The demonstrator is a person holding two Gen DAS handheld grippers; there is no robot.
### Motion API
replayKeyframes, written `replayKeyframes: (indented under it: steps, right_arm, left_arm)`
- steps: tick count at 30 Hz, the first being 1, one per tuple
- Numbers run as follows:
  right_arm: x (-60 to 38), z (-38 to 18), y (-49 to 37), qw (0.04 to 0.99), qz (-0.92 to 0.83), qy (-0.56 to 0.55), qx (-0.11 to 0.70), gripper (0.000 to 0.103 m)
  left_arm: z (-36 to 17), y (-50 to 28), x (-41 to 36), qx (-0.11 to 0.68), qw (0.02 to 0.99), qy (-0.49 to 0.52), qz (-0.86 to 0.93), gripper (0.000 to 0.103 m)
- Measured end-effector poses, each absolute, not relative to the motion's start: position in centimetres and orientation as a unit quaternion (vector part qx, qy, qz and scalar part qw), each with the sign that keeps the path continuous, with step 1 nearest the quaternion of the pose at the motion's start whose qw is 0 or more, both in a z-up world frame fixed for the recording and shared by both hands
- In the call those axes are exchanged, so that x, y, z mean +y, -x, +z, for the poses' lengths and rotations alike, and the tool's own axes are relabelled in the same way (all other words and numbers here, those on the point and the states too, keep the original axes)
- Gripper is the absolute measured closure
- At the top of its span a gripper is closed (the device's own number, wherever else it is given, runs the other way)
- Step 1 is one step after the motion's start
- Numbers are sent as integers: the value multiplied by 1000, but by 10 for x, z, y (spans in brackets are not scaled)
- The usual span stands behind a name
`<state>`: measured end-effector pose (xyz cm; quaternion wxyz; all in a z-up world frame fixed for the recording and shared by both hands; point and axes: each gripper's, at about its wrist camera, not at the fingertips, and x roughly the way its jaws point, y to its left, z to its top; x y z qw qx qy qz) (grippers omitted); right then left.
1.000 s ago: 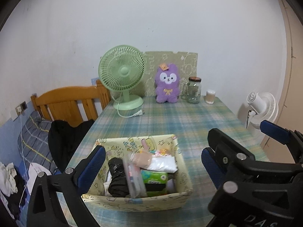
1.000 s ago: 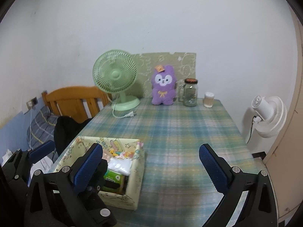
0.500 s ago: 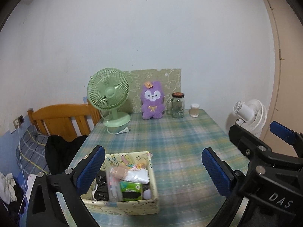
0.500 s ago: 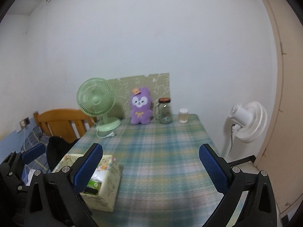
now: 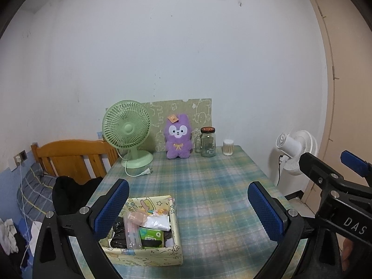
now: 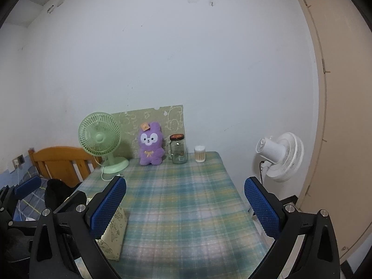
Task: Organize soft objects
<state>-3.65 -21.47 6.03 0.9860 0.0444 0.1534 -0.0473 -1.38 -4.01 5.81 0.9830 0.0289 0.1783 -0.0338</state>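
Observation:
A purple plush bunny (image 5: 177, 139) (image 6: 150, 144) sits upright at the back of the plaid table, against a green patterned board. A patterned cardboard box (image 5: 148, 257) (image 6: 114, 232) stands at the table's front left, holding a black bundle, a green tissue pack, a clear pouch and a white bag. My left gripper (image 5: 188, 209) hangs open above the front of the table, its left finger over the box. My right gripper (image 6: 184, 209) is open too, empty, right of the box and well short of the bunny.
A green desk fan (image 5: 129, 134) with a loose plug stands left of the bunny; a glass jar (image 5: 207, 142) and a cotton-swab tub (image 5: 228, 147) stand to its right. A wooden headboard (image 5: 69, 155) is left of the table, a white floor fan (image 6: 280, 155) and a door to the right.
Both grippers have pulled back and risen from the box; it now sits lower and smaller in view, and more wall shows. Both stay open and empty.

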Motion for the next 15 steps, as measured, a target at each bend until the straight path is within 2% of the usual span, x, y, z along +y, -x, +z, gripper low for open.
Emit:
replayKeyframes:
  steps: [15]
  right_arm:
    - [-200, 60, 38, 987, -38, -36, 155, 0]
  left_arm:
    - [54, 19, -11, 178, 984, -1, -2, 0]
